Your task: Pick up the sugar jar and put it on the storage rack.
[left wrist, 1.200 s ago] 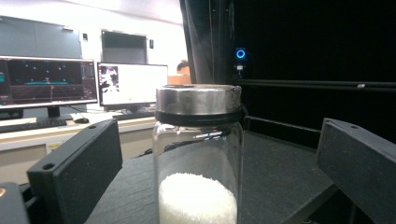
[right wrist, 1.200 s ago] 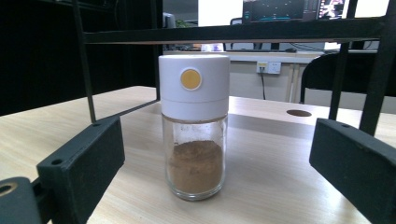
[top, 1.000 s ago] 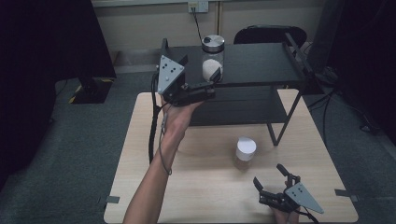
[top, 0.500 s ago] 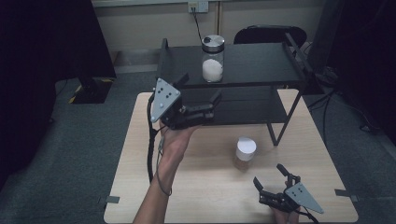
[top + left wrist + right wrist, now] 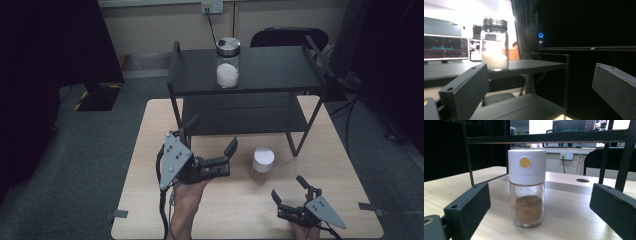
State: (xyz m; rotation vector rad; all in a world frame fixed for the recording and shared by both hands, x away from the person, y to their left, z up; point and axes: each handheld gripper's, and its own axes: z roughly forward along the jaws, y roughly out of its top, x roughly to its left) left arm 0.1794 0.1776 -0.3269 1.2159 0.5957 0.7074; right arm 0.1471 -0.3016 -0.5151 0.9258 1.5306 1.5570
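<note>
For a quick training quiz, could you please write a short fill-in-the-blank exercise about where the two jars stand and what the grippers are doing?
1. The jar with the metal lid stands on the ____ shelf of the black rack.
2. The jar with the white cap holds a ____ powder.
3. The right gripper is ____, its jaws apart and holding nothing.
4. The white-capped jar stands on the wooden ____.

Missing words: top; brown; open; table

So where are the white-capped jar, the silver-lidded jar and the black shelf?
White-capped jar (image 5: 526, 192), right gripper view: its glass body.
Silver-lidded jar (image 5: 228, 70), high view: its glass side.
Black shelf (image 5: 280, 67), high view: bare top deck.
</note>
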